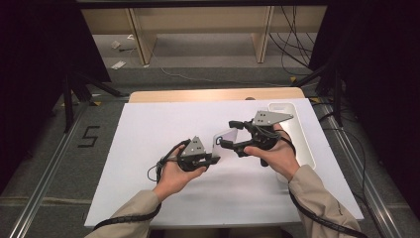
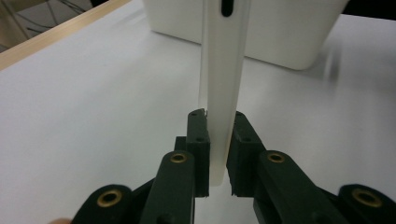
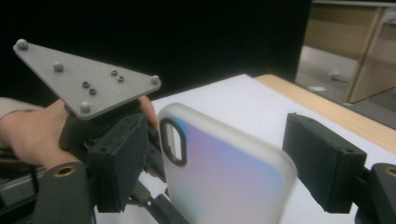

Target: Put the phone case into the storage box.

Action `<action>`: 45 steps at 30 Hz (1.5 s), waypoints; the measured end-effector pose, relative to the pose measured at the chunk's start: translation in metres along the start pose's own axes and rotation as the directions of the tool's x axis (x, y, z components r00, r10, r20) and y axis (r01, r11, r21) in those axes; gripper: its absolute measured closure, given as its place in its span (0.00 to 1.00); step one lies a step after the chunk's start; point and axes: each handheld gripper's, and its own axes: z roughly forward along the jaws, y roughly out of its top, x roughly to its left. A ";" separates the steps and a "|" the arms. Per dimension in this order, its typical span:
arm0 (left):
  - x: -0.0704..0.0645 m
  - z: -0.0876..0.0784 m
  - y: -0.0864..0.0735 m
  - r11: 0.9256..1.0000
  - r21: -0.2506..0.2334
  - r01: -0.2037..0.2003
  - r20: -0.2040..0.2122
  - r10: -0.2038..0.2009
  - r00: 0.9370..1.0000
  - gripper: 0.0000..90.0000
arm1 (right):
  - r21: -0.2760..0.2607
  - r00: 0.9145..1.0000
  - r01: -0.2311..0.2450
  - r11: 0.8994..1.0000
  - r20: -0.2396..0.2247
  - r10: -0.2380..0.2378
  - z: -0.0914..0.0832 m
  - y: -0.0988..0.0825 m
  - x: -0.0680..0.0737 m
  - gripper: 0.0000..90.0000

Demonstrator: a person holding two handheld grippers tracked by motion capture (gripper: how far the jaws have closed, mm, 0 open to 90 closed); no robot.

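Phone case point(image 1: 225, 137), translucent frosted white with iridescent sheen, long axis toward 1 o'clock in high view. Left tongs point(image 1: 214, 157) clamp its edge; right tongs point(image 1: 225, 133) gape, ungripped, around it.

Frosted translucent phone case point(image 3: 224, 182) (dark-rimmed camera cutout) held edge-up above the white table.

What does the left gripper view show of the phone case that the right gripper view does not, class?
Left gripper view alone: the phone case edge-on, clamped between the left hand-held gripper pads, with a white tray behind it. Right gripper view alone: the case's broad iridescent back and camera cut-out, standing between the right hand-held gripper jaws, which are open with gaps either side, plus the grey plate on the left hand-held gripper. Both share the case and the white table.
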 end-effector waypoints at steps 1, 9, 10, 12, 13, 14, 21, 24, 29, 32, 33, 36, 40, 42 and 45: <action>0.001 0.000 0.000 1.000 -0.002 0.012 -0.012 -0.012 1.000 0.89 | -0.010 1.000 -0.007 1.000 0.020 0.007 0.000 -0.001 -0.001 0.23; 0.008 -0.006 0.000 0.995 -0.016 0.098 -0.113 -0.099 0.989 0.89 | -0.036 0.995 -0.032 0.999 0.094 0.035 0.000 -0.006 -0.002 0.25; 0.009 -0.006 0.000 0.994 -0.022 0.107 -0.121 -0.108 0.987 0.89 | -0.042 0.994 -0.034 0.999 0.107 0.038 0.001 -0.007 -0.001 0.24; 0.010 -0.007 0.000 0.992 -0.024 0.121 -0.137 -0.123 0.983 0.89 | -0.049 0.990 -0.039 0.998 0.130 0.045 0.002 -0.009 -0.001 0.23; 0.010 -0.008 0.001 0.991 -0.024 0.129 -0.143 -0.131 0.981 0.89 | -0.049 0.989 -0.043 0.998 0.138 0.049 0.002 -0.010 -0.001 0.22; 0.011 -0.008 0.001 0.991 -0.024 0.132 -0.148 -0.134 0.980 0.89 | -0.051 0.988 -0.046 0.998 0.147 0.053 0.003 -0.011 -0.001 0.21; 0.011 -0.008 0.001 0.986 -0.019 0.164 -0.175 -0.164 0.971 0.89 | -0.064 0.977 -0.062 0.996 0.199 0.074 0.009 -0.015 0.003 0.17; 0.010 -0.008 0.002 0.986 -0.008 0.165 -0.174 -0.163 0.971 0.89 | -0.071 0.973 -0.057 0.996 0.221 0.072 0.010 -0.016 0.005 0.17; 0.007 -0.004 0.004 0.987 0.003 0.162 -0.171 -0.160 0.972 0.89 | -0.081 0.967 -0.052 0.995 0.245 0.071 0.012 -0.015 0.008 0.16; 0.005 -0.002 0.005 0.986 0.009 0.164 -0.166 -0.161 0.973 0.89 | -0.085 0.966 -0.048 0.995 0.251 0.068 0.013 -0.015 0.009 0.15; 0.005 -0.002 0.005 0.986 0.011 0.165 -0.164 -0.161 0.973 0.89 | -0.084 0.965 -0.048 0.995 0.253 0.068 0.013 -0.015 0.010 0.15; 0.004 0.000 0.006 0.986 0.012 0.168 -0.162 -0.164 0.973 0.89 | -0.089 0.964 -0.046 0.995 0.258 0.068 0.013 -0.014 0.011 0.15; 0.002 0.002 0.007 0.986 0.015 0.167 -0.157 -0.163 0.974 0.89 | -0.099 0.960 -0.046 0.994 0.269 0.071 0.014 -0.014 0.012 0.15; 0.001 0.003 0.007 0.986 0.018 0.164 -0.156 -0.160 0.975 0.89 | -0.103 0.960 -0.052 0.993 0.268 0.078 0.014 -0.015 0.012 0.14; 0.000 0.004 0.008 0.986 0.022 0.165 -0.154 -0.159 0.975 0.89 | -0.109 0.958 -0.055 0.993 0.275 0.083 0.015 -0.015 0.012 0.14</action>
